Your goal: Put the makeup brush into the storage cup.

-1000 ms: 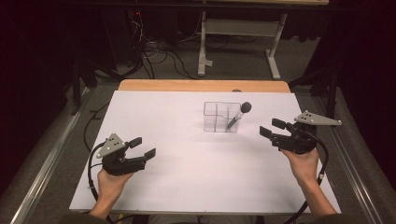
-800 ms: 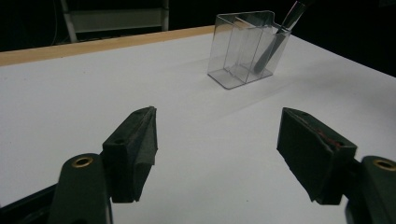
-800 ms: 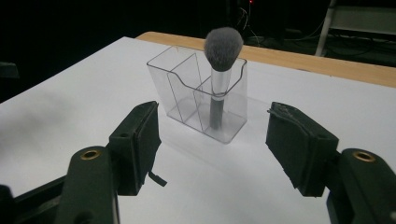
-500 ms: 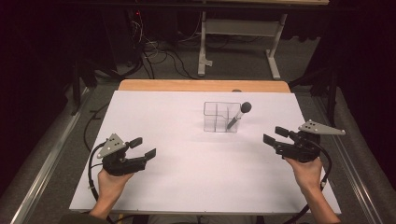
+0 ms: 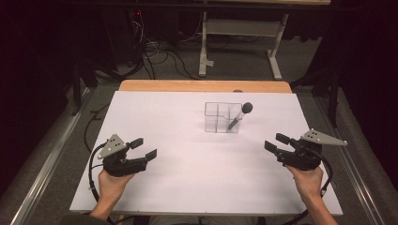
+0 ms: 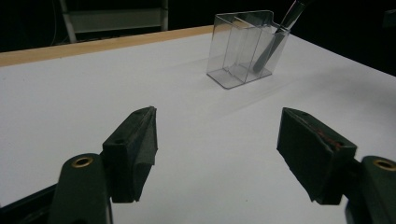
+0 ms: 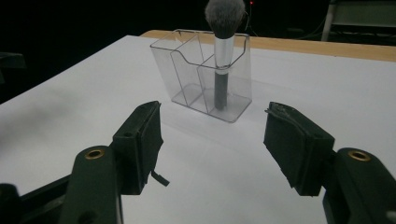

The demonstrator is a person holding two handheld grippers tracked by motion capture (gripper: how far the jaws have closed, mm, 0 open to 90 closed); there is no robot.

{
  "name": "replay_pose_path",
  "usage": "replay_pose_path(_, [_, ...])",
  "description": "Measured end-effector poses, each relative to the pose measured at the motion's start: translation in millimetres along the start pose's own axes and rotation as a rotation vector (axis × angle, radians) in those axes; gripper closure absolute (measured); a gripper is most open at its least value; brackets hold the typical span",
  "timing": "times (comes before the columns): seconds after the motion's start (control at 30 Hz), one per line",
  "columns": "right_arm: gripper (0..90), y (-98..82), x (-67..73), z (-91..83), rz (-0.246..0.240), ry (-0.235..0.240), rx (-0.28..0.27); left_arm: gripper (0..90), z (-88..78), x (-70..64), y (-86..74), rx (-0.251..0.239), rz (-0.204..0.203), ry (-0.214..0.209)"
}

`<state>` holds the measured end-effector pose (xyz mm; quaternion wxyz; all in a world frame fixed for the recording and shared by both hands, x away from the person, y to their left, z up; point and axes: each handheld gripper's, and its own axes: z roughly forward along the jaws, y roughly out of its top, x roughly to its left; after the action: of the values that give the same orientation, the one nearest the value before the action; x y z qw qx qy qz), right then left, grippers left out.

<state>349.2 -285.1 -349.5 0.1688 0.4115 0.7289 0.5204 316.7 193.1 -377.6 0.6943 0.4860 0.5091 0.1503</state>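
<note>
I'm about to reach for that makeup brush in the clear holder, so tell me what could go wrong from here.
The clear holder looks light and stands loose on the table, so a sideways pull on the makeup brush could tip it. The brush leans over the rim, so it may swing as the right gripper closes. Its open jaws could also bump the holder wall.

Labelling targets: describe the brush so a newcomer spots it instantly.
On the white table, find the clear plastic organiser standing past the middle. The makeup brush leans in its rightmost compartment, the other compartments empty; it has a dark handle, silver ferrule and fluffy grey head poking above the rim.
</note>
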Motion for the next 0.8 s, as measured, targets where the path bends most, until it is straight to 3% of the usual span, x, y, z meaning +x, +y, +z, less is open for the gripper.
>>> replay_pose_path(0.8, [35.5,-30.3,4.0,10.0,-0.01,-0.016,0.028,28.9,-1.2,-1.5,-0.2,0.002,0.005,-0.006])
